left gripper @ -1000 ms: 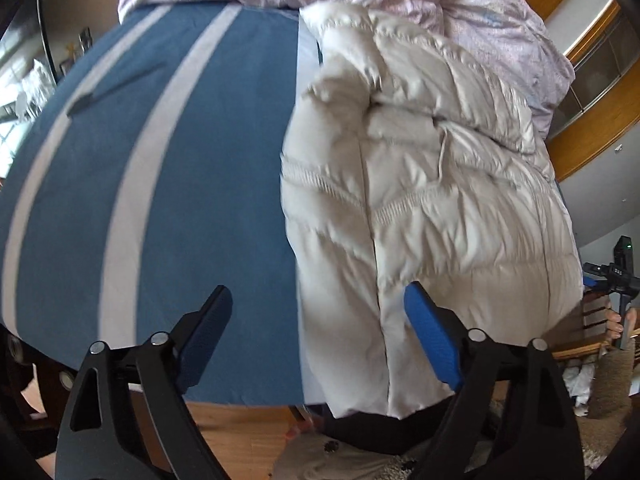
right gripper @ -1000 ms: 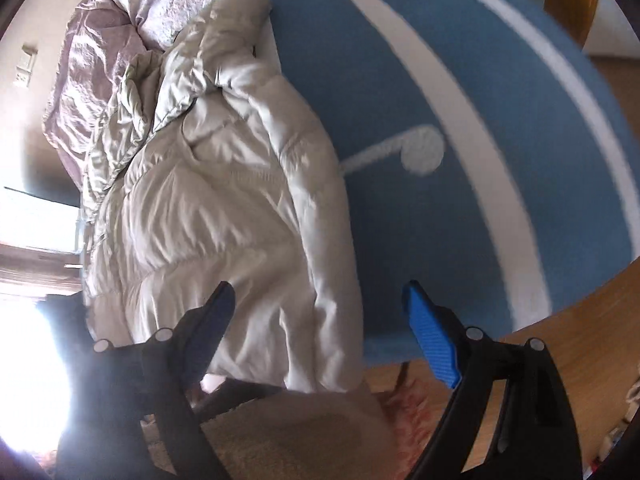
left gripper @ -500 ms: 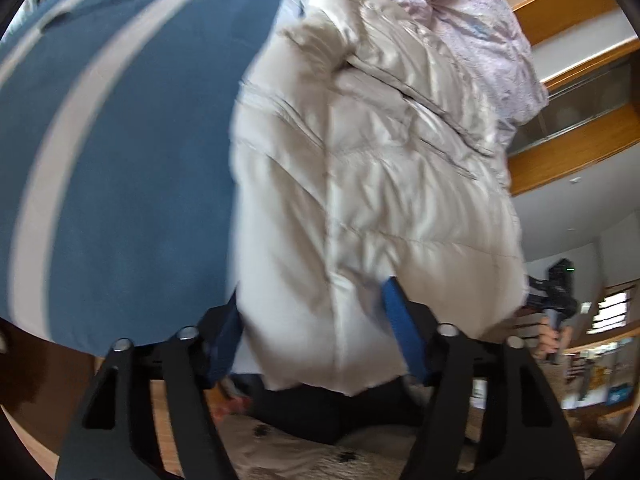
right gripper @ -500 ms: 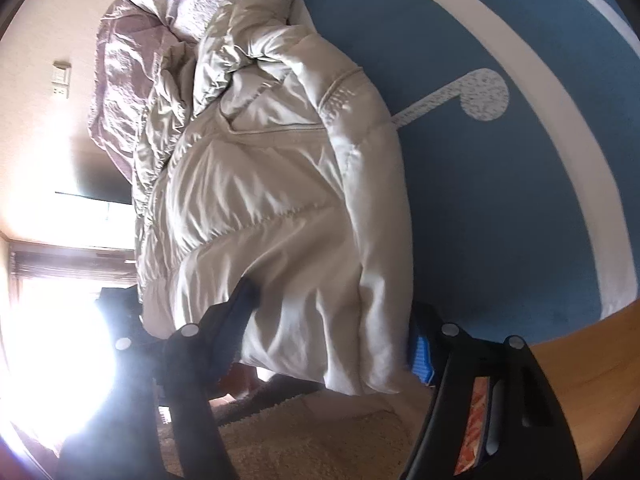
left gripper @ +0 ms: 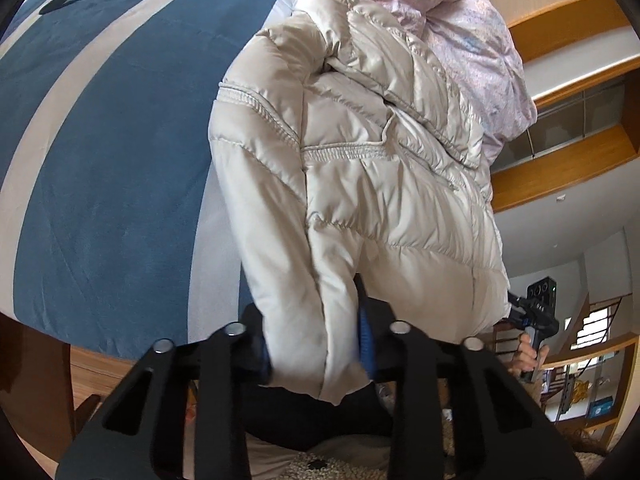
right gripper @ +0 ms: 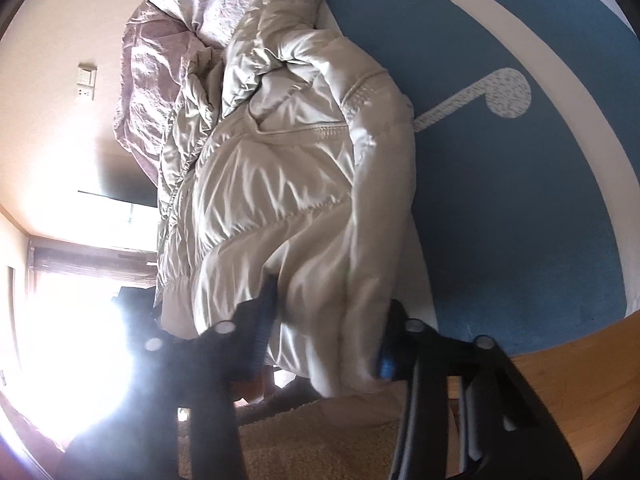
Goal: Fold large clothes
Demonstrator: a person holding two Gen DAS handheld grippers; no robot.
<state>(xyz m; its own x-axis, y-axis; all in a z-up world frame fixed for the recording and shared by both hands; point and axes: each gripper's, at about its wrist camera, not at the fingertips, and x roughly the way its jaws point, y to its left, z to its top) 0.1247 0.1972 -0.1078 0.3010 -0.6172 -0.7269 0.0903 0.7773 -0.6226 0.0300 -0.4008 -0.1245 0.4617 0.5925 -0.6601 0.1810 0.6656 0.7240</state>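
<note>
A: Handling of the puffer jacket?

B: Light for its bulk, soft, thickly padded; glossy shell, likely slippery. Compresses under pressure, so best taken deep at the hem, with a full bunch of padding between the pads rather than a thin edge. Laid lengthwise on the blue bed cover, collar at the far end from both claws, hem overhanging the near edge of the bed, pink quilt beyond the collar.

A: State of the left claw?

B: Closing on the hem corner nearest the blue cover; padded fabric bunched between the pads and pressed from both sides.

A: And the right claw?

B: Closing likewise on the opposite hem corner, fabric filling the gap, pads pressing in.

A: Pose?

B: Both pointed forward and down along the jacket, side by side at the hem. Holding hand not visible in either claw's own view.
</note>
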